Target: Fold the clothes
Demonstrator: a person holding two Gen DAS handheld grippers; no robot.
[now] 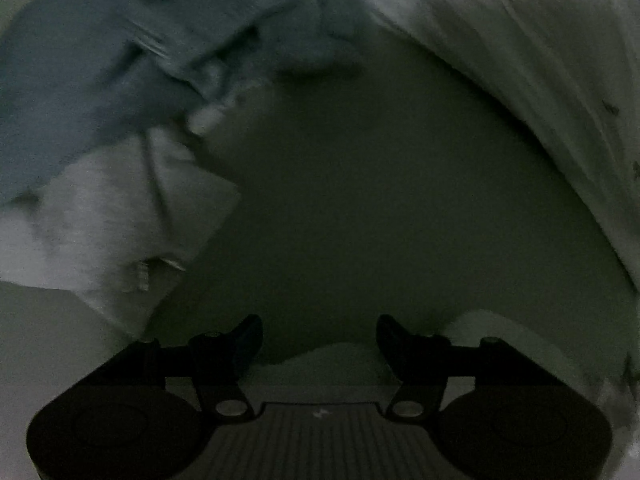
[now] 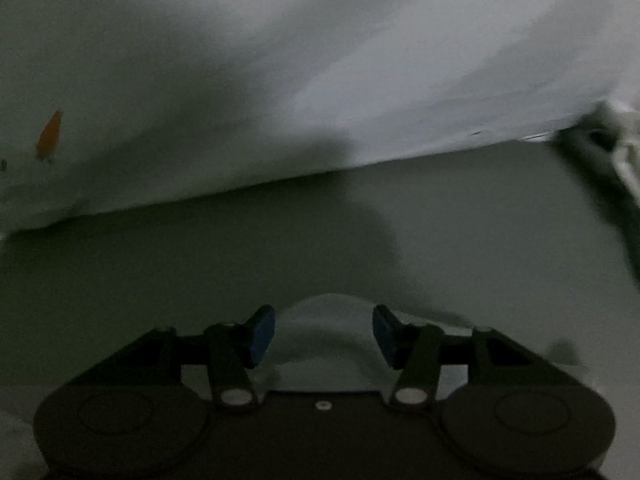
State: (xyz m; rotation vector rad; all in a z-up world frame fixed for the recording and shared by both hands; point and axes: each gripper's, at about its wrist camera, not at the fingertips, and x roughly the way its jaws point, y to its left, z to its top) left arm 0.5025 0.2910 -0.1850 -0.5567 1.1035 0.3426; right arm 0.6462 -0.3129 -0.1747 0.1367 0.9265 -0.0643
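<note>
Both views are dark and blurred. In the left wrist view my left gripper point(image 1: 320, 332) has its jaws apart, with only the dark surface point(image 1: 360, 208) showing between the tips. A bit of white cloth point(image 1: 332, 360) lies low behind the fingers and shows again beside the right finger. A large white garment point(image 1: 520, 60) sweeps across the upper right. In the right wrist view my right gripper point(image 2: 324, 334) has its blue pads point(image 2: 262, 334) on either side of a hump of white cloth point(image 2: 324, 320) that fills the gap from pad to pad. A broad white garment point(image 2: 280, 80) with a small orange mark point(image 2: 50, 136) spreads beyond it.
A blue-grey garment point(image 1: 100, 60) lies crumpled at the upper left of the left wrist view, with a folded white piece point(image 1: 120, 208) below it. Rumpled cloth point(image 2: 616, 148) bunches at the right edge of the right wrist view. Bare surface point(image 2: 200, 260) stretches before the right gripper.
</note>
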